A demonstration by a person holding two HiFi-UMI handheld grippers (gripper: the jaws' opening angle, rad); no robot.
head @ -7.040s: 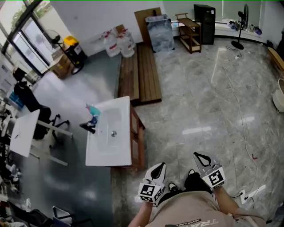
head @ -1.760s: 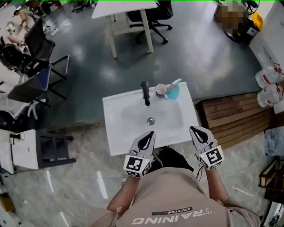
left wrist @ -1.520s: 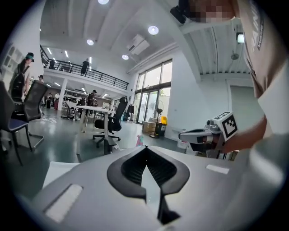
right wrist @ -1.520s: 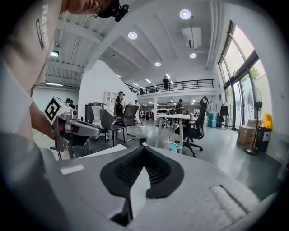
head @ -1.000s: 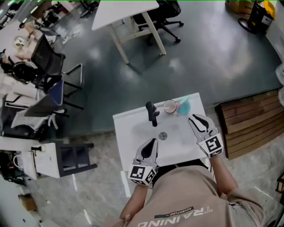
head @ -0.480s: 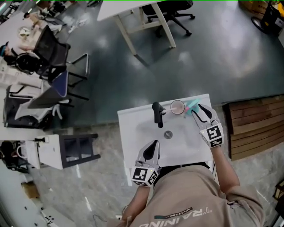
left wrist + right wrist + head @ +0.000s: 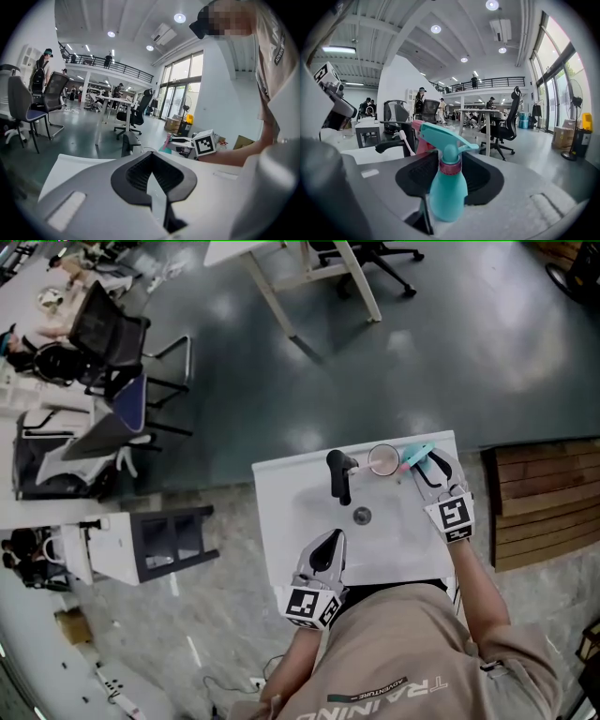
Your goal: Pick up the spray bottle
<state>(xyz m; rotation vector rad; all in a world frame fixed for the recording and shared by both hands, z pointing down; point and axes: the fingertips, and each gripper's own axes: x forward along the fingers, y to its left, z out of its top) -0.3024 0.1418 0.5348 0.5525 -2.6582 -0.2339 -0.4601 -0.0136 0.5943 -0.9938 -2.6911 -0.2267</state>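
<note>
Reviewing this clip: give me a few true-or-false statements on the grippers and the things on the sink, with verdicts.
1. The teal plastic spray bottle stands between the right gripper's jaws. True.
2. The right gripper is clamped shut on that bottle. False: its jaws have just been opening and stand wide apart around it.
3. In the head view, the black faucet stands left of the pink cup. True.
4. The left gripper holds the pink cup. False: its jaws are together and empty, over the white sink's near edge.
</note>
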